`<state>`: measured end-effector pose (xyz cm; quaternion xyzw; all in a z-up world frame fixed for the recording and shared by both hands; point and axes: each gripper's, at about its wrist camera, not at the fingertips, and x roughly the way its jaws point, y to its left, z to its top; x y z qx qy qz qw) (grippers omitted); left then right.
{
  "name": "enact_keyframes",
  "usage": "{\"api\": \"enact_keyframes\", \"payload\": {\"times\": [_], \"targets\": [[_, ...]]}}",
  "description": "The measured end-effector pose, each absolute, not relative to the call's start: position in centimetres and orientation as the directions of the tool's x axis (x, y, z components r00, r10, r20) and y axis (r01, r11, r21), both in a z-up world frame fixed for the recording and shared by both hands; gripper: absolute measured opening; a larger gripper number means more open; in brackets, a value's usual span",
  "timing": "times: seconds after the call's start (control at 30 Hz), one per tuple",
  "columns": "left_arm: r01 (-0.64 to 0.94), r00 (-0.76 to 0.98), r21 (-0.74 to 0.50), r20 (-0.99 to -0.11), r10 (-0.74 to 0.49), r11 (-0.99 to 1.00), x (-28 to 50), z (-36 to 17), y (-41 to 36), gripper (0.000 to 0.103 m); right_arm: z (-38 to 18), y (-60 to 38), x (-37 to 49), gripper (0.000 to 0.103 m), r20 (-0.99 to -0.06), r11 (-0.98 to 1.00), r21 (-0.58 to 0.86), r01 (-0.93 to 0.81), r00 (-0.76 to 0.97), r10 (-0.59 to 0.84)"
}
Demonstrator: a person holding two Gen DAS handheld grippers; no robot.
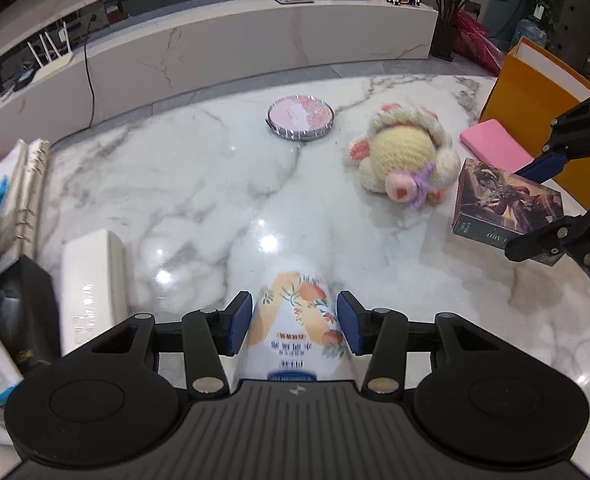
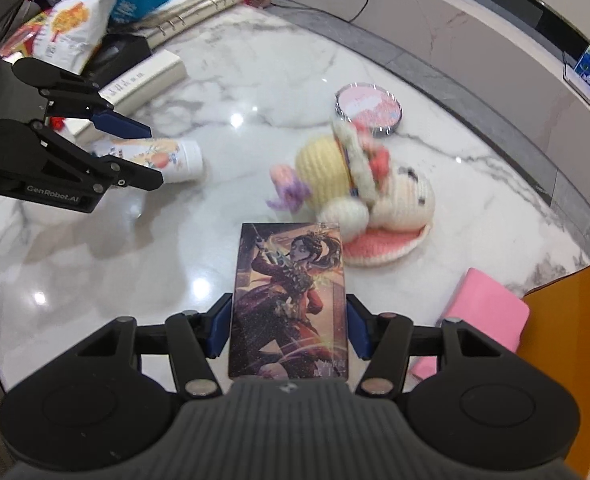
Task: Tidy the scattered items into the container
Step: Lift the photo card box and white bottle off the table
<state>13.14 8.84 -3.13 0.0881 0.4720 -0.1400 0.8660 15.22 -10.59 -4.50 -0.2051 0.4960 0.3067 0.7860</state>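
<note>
- A white marble worktop with grey veins is seen from two cameras, one on each hand-held gripper.
- The left gripper is closed around a white plastic bottle printed with orange fruit; its blue pads are pressed against the bottle's two sides. In the right camera the bottle is seen lying roughly level between the fingers of the left gripper, at the left of the scene.
- The right gripper is pinching a dark rectangular box printed with a fantasy character, with one blue pad on each long side. In the left camera the same box is seen at the right, held by the right gripper; whether it touches the worktop cannot be told.
- A crocheted cream and yellow soft toy with pink and purple details is lying on the worktop just beyond the box.
- A round pink compact with a shiny silver rim is lying flat farther away, near the far edge.
- A flat pink rectangular case is lying at the right, just beside an orange paper bag container, which stands upright at the right edge.
- At the left, a long white box, a black box and an open ring binder are grouped together.
</note>
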Motion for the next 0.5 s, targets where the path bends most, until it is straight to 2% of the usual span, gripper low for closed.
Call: {"api": "enact_keyframes", "payload": {"times": [0.03, 0.07, 0.3, 0.33, 0.37, 0.4, 0.47, 0.5], "targets": [[0.323, 0.521, 0.026, -0.839, -0.155, 0.946, 12.9, -2.5, 8.9, 0.000, -3.9, -10.6, 14.9, 0.060, -0.902, 0.725, -0.020, -0.688, 0.325, 0.284], [0.316, 0.527, 0.029, -0.837, -0.150, 0.948, 12.8, -1.7, 9.0, 0.004, -3.3, -10.6, 14.5, 0.060, -0.898, 0.723, -0.023, -0.690, 0.331, 0.288], [0.289, 0.550, 0.052, -0.826, -0.122, 0.956, 11.4, 2.1, 9.8, 0.002, 1.1, -11.0, 12.1, 0.060, -0.868, 0.715, -0.051, -0.697, 0.385, 0.314], [0.281, 0.534, 0.033, -0.836, -0.127, 0.959, 11.3, 1.9, 10.1, 0.006, 1.5, -11.1, 11.9, 0.060, -0.864, 0.715, -0.054, -0.697, 0.391, 0.316], [0.274, 0.507, 0.008, -0.851, -0.137, 0.962, 11.3, 1.5, 10.5, 0.019, 1.9, -11.1, 11.6, 0.060, -0.861, 0.716, -0.056, -0.696, 0.397, 0.319], [0.269, 0.482, -0.017, -0.863, -0.150, 0.963, 11.2, 0.9, 10.8, 0.029, 2.1, -11.2, 11.3, 0.060, -0.857, 0.717, -0.055, -0.695, 0.401, 0.323], [0.261, 0.455, -0.037, -0.877, -0.157, 0.965, 10.7, -0.5, 10.9, 0.069, 2.3, -11.4, 11.0, 0.060, -0.853, 0.717, -0.051, -0.695, 0.403, 0.330], [0.261, 0.442, -0.033, -0.885, -0.150, 0.965, 10.4, -1.3, 10.8, 0.073, 2.3, -11.4, 10.9, 0.060, -0.853, 0.717, -0.051, -0.695, 0.403, 0.331]]}}
